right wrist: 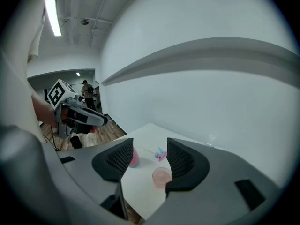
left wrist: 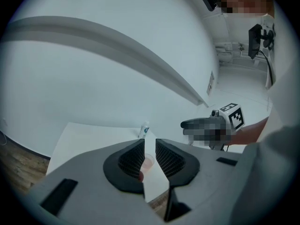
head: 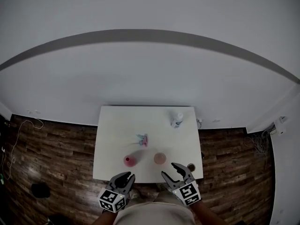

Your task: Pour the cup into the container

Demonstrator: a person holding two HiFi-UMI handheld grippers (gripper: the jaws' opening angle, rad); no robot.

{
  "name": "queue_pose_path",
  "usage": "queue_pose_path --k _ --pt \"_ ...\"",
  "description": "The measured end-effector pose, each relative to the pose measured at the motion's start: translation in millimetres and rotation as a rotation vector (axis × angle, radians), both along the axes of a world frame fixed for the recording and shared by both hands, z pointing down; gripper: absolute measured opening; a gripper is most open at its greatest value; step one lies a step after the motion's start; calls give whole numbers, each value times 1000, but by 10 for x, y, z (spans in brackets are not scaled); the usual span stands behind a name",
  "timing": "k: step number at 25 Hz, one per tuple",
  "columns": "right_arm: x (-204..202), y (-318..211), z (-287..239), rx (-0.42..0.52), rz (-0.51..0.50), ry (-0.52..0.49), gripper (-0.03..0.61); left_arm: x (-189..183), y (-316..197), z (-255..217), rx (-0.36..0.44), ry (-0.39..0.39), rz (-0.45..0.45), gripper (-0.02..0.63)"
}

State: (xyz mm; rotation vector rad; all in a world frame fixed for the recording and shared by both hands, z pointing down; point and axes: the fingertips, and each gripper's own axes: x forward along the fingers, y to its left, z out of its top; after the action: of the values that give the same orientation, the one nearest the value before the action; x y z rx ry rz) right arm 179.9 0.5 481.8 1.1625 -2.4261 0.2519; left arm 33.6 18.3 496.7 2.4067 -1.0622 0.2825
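Holding right gripper point(right wrist: 150, 144) empty, jaws partly apart, pointing at translucent pink plastic cup point(right wrist: 161, 176) standing upright close ahead on white counter point(right wrist: 140, 184); holding left gripper point(left wrist: 150, 146), narrowly open and empty, farther off.

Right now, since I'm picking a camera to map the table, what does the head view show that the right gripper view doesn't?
Only the head view: the white bottle at the table's far right side, and a small dark round thing by its near right corner. Only the right gripper view: a person standing far back in the room and a ceiling light. Both: the white table, the pink container, the translucent cup and the small pink-and-blue object.
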Motion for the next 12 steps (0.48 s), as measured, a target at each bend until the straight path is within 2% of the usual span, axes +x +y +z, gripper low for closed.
queue_pose_path --k 12 --pt "195 -305 368 -36 -168 9 217 338 -203 100 -37 -54 -120 72"
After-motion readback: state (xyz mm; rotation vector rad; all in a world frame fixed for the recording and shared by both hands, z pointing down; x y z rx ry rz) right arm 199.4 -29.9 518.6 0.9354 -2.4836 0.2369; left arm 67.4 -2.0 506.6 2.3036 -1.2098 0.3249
